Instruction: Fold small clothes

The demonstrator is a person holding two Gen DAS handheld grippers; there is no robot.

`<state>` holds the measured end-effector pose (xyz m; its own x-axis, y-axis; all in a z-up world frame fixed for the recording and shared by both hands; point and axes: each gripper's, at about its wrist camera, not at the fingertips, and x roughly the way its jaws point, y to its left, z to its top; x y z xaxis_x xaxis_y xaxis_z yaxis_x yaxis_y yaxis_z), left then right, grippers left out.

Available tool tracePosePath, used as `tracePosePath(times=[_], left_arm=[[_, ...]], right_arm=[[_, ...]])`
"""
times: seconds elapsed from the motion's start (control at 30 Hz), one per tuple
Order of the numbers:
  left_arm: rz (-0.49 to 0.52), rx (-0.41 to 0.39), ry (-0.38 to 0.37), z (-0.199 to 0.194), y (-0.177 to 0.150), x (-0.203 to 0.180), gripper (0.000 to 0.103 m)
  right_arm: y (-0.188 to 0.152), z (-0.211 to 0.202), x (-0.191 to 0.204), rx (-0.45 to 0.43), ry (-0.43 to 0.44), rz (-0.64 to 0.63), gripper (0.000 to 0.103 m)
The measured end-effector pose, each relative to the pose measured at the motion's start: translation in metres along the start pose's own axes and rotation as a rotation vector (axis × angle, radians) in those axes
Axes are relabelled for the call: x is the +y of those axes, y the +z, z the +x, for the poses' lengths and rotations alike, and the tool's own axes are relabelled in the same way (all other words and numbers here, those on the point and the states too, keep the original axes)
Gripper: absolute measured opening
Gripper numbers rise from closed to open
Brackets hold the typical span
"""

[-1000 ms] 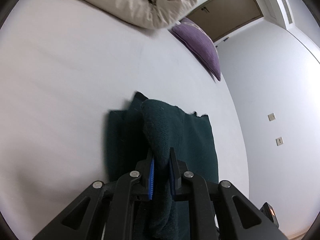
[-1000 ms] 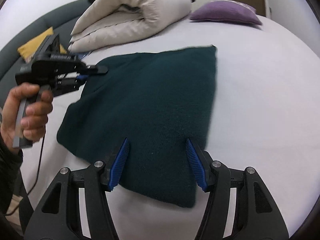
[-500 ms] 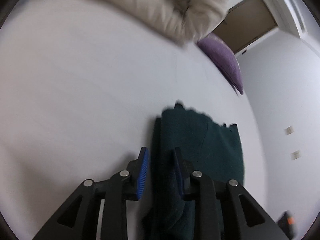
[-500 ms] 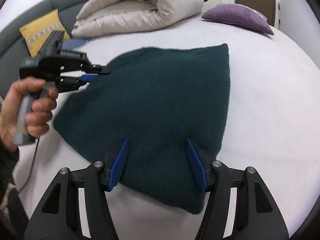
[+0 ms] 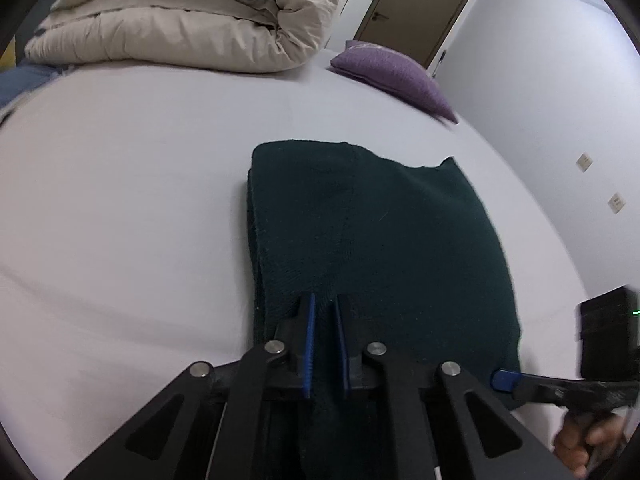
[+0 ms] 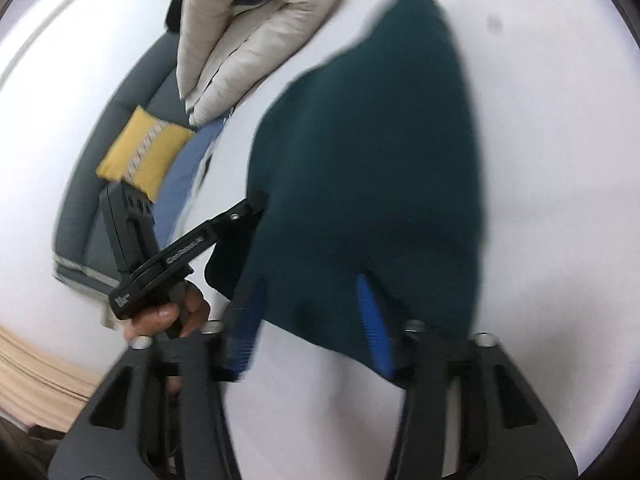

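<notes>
A dark green knitted garment [image 5: 372, 240] lies folded on the white bed [image 5: 120, 200]; it also shows in the right wrist view [image 6: 372, 152], blurred. My left gripper [image 5: 323, 312] is shut on the garment's near edge, with cloth between its blue pads. It shows from the side in the right wrist view [image 6: 256, 204], at the garment's left edge. My right gripper [image 6: 312, 312] is open, its fingers over the garment's near edge. One of its fingertips [image 5: 505, 380] shows in the left wrist view at the garment's near right corner.
A rolled beige duvet [image 5: 180, 24] and a purple pillow [image 5: 392, 72] lie at the far side of the bed. A yellow cushion [image 6: 140, 152] rests on a grey sofa [image 6: 104, 152] at the left. A door [image 5: 416, 4] and a wall stand behind.
My left gripper let go half a second ago and has now shut on the garment's near edge again. My right gripper rolled and swung in beside the left, still open. The garment lies flatter.
</notes>
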<state>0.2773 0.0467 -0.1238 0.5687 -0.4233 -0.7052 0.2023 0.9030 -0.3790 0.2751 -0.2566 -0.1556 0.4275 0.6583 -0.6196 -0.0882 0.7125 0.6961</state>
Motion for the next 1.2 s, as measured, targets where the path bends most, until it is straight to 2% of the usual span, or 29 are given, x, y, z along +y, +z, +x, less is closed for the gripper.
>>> tracePosePath(times=[0.1, 0.27, 0.33, 0.43, 0.53, 0.63, 0.73, 0.8, 0.93, 1.07, 1.17, 1.2], left_arm=[[0.015, -0.009, -0.023, 0.002, -0.003, -0.001, 0.013], [-0.012, -0.015, -0.059, -0.004, -0.006, 0.004, 0.013], [-0.013, -0.017, -0.045, -0.013, -0.004, 0.002, 0.014], [0.030, -0.082, 0.024, -0.035, 0.007, -0.010, 0.032], [0.050, -0.124, 0.014, -0.043, 0.021, -0.022, 0.043], [0.098, -0.121, 0.048, -0.024, 0.041, -0.036, 0.043], [0.112, -0.060, 0.123, 0.009, 0.053, -0.036, 0.043], [0.080, -0.001, 0.153, 0.030, 0.051, -0.024, 0.042], [0.056, -0.007, 0.119, 0.039, 0.040, -0.008, 0.042], [0.034, 0.001, 0.095, 0.042, 0.042, -0.003, 0.042], [0.012, -0.008, 0.065, 0.039, 0.042, 0.001, 0.042], [-0.003, -0.012, 0.044, 0.036, 0.042, 0.004, 0.042]], right_arm=[[-0.007, -0.009, -0.021, 0.004, 0.082, 0.065, 0.032], [-0.010, -0.018, -0.019, 0.065, 0.057, 0.010, 0.032], [-0.006, -0.030, -0.014, 0.071, 0.024, -0.009, 0.032], [0.012, -0.058, -0.001, -0.007, 0.040, -0.036, 0.034], [0.046, -0.064, 0.005, -0.066, 0.091, -0.016, 0.034], [0.084, -0.043, 0.008, -0.087, 0.095, -0.008, 0.034], [0.121, -0.006, 0.007, -0.074, 0.108, 0.035, 0.034], [0.141, 0.020, -0.001, -0.048, 0.072, 0.074, 0.032], [0.178, 0.043, -0.017, -0.070, 0.075, 0.101, 0.032], [0.200, 0.060, -0.044, -0.125, -0.024, 0.163, 0.033], [0.208, 0.065, -0.063, -0.157, 0.020, 0.217, 0.032], [0.208, 0.063, -0.062, -0.180, 0.010, 0.213, 0.033]])
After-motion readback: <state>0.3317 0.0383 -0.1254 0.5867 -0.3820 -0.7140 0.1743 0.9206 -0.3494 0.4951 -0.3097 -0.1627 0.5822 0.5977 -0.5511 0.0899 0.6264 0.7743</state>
